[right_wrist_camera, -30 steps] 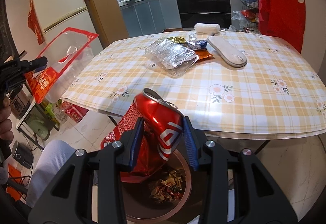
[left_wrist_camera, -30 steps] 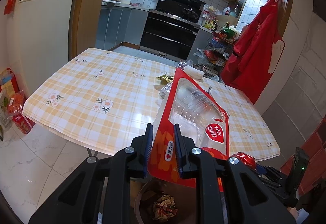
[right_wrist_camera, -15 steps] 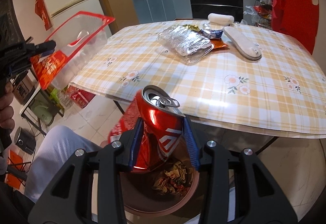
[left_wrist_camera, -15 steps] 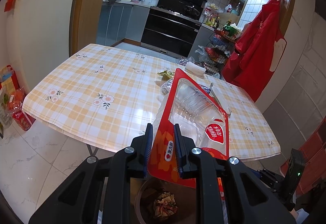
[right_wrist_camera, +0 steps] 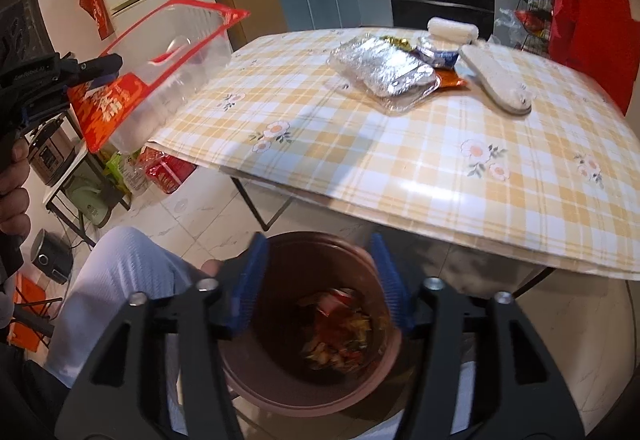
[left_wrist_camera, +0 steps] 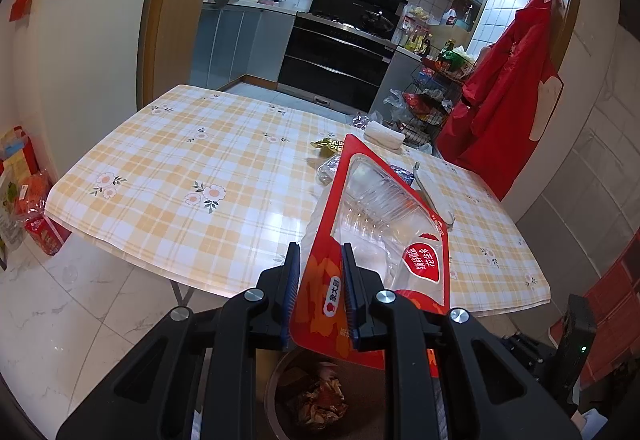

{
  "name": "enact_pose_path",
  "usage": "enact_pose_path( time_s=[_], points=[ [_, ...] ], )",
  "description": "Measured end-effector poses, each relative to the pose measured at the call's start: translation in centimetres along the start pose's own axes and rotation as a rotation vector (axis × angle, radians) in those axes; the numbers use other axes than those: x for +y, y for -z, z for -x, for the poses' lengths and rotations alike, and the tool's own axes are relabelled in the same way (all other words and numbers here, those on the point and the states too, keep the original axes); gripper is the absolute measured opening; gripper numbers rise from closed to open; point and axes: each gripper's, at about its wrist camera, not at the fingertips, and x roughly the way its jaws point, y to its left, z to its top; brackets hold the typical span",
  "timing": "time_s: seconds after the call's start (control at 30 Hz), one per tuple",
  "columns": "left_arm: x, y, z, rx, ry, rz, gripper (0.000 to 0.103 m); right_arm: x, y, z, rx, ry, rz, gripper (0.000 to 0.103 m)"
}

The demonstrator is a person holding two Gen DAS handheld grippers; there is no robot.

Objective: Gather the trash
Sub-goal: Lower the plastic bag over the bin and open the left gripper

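- Your left gripper (left_wrist_camera: pixel 320 290) is clamped on the red snack bag (left_wrist_camera: pixel 378 236), which sticks out beyond its jaws.
- Your right gripper (right_wrist_camera: pixel 320 284) is opening, nothing between its jaws; the brown trash bin (right_wrist_camera: pixel 308 324) sits directly below them.

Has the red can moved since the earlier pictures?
Yes. It has left the opening right gripper, whose fingers are now empty above the bin by the table.
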Motion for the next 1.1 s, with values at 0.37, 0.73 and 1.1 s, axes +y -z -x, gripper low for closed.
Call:
enact_pose_path(
  time_s=[0.37, 0.73, 1.1],
  points=[
    [-0.8, 0.4, -0.1, 0.015, 0.016, -0.018, 0.020, -1.6, -2.8, 4.1, -0.145, 0.186, 0.017, 0.097],
    [-3.0, 1.5, -1.2, 0.061, 0.042, -0.074, 0.020, -5.0, -4.5, 7.5, -0.242, 0.288, -0.072, 0.097],
    [-5.0, 3.0, -2.9, 0.143, 0.084, -0.154, 0.021, -6.8, -4.8, 8.9, -0.281, 0.342, -0.116, 0.097]
  ],
)
